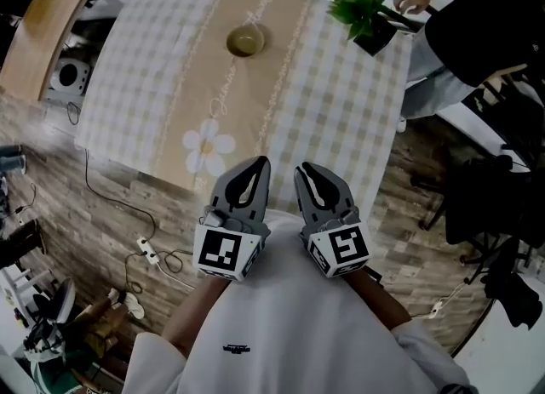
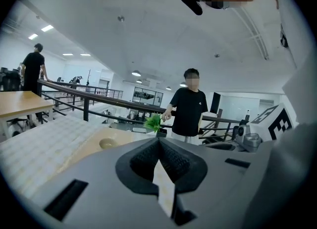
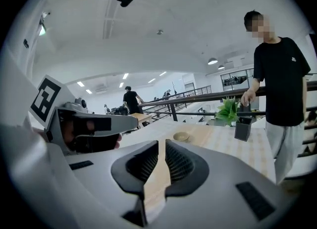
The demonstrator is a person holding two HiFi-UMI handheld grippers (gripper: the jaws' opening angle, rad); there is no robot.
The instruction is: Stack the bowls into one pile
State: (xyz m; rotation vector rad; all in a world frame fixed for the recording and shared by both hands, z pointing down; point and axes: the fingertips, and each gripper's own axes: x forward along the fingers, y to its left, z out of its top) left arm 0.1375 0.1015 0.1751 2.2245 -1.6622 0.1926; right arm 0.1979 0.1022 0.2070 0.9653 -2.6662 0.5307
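You are holding both tools closed on nothing at the near edge of the desk (image 1: 341, 111): the left tool (image 1: 258, 165) with tips meeting, the right tool (image 1: 308, 168) showing only a thin slit. One bowl (image 1: 245, 41) is sitting at the far side, well apart from both. No loose bowls are showing, so the stacking looks done or not set up.

Bowl (image 1: 245, 41) too small (1 or stack?), bystander (image 1: 477, 18) cropped top-rt.
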